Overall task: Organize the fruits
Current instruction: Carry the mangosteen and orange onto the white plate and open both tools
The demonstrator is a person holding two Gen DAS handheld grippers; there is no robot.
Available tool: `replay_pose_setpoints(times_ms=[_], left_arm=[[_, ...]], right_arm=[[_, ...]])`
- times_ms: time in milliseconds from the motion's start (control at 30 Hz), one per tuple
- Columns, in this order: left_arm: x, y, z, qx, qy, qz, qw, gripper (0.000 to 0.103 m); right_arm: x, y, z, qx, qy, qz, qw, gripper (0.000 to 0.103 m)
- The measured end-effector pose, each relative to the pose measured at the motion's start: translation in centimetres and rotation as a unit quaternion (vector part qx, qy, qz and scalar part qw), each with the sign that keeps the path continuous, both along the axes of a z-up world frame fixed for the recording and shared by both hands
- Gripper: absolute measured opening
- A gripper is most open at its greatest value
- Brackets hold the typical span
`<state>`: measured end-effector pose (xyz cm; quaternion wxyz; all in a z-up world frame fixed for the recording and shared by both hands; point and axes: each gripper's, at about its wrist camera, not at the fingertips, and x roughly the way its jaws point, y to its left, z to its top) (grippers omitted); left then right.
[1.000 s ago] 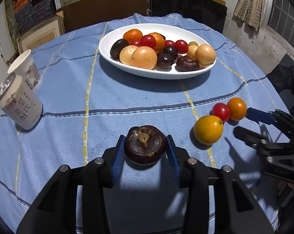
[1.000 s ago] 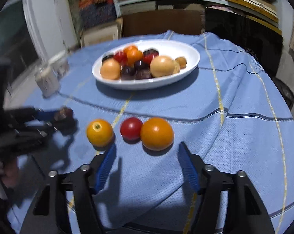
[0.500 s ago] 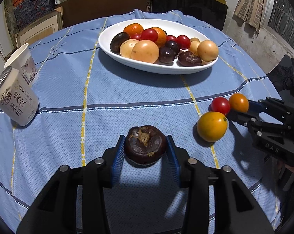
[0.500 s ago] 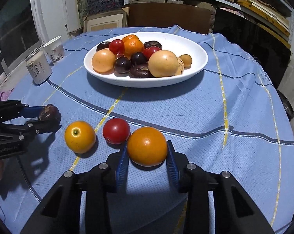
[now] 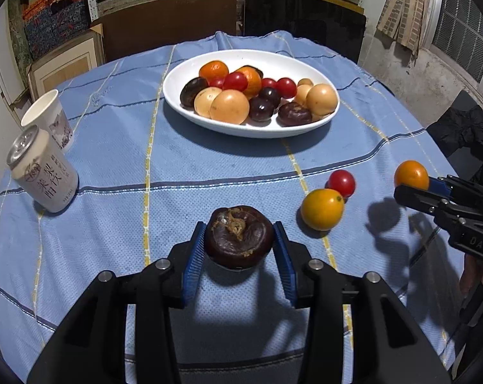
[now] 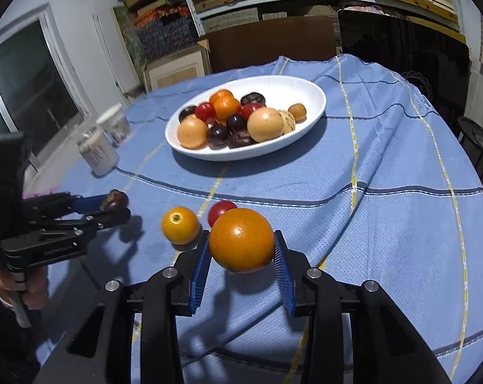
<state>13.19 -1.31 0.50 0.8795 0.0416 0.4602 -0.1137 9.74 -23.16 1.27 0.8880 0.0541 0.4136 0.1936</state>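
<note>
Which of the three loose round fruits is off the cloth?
The orange, clamped in the right gripper with its shadow beneath. The yellow fruit and red tomato sit on the cloth.

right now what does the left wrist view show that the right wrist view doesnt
Only the left wrist view shows the printed lettering on the drink can and the wrinkled, crusted top of the dark brown fruit in the left gripper. Only the right wrist view shows the window and the orange close up in the right gripper. Both show the white oval plate, the yellow-orange fruit and the red tomato on the blue tablecloth.
</note>
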Motion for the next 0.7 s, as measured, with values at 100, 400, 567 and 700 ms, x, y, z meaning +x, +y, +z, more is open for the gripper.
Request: replay_pose_setpoints(times_ms=[100,400,567,700], left_arm=[[-0.1,-0.3,1.1,-0.003,-0.006,-0.006,1.0,0.041],[3.0,-2.5,5.6,-0.024,-0.041,-0.027,0.9985,0.041],[6.9,-3.9,6.8,-0.033,-0.051,-0.022,0.9979,0.041],[10.5,-4.4,6.2,-0.035,-0.042,-0.005,0.9985,0.041]], right_arm=[[-0.2,-0.1,1.3,0.009,-0.015,0.0,1.0,0.039],[2.9,0.4,5.6,0.033,-0.057,0.0,0.998,0.039],[7.4,0.4,6.7,0.066,-0.059,-0.015,0.996,0.039],[10.7,0.4,6.1,0.086,-0.035,-0.023,0.995,0.039]])
